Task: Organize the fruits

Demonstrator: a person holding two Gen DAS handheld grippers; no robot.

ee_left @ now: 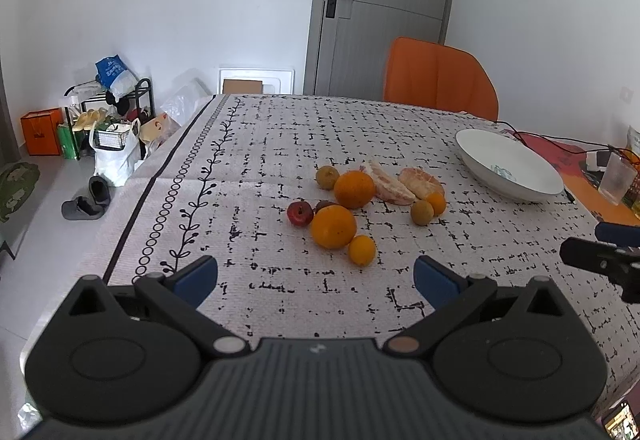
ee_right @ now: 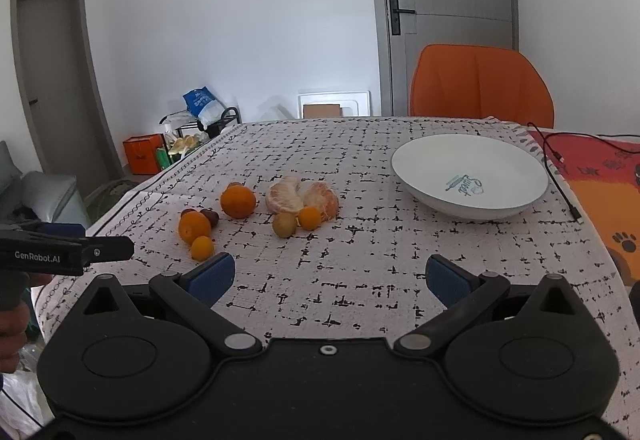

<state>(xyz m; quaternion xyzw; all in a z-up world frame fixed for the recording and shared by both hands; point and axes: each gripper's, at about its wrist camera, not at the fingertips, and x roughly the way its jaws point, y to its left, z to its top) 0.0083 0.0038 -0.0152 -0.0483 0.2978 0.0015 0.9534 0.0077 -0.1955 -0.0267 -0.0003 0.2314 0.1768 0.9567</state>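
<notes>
Nearest, the left gripper (ee_left: 316, 276) and the right gripper (ee_right: 330, 276) both hover over the black-and-white patterned tablecloth (ee_right: 360, 280), jaws wide apart, holding nothing. Farther on, the small round orange fruits (ee_left: 334, 226) and peeled pieces (all loose) lie in a bunch. Beyond, the empty white bowl (ee_right: 470, 176) waits. Nothing looks sorted yet. Next, I think, one claw must reach down and close on a fruit.
</notes>
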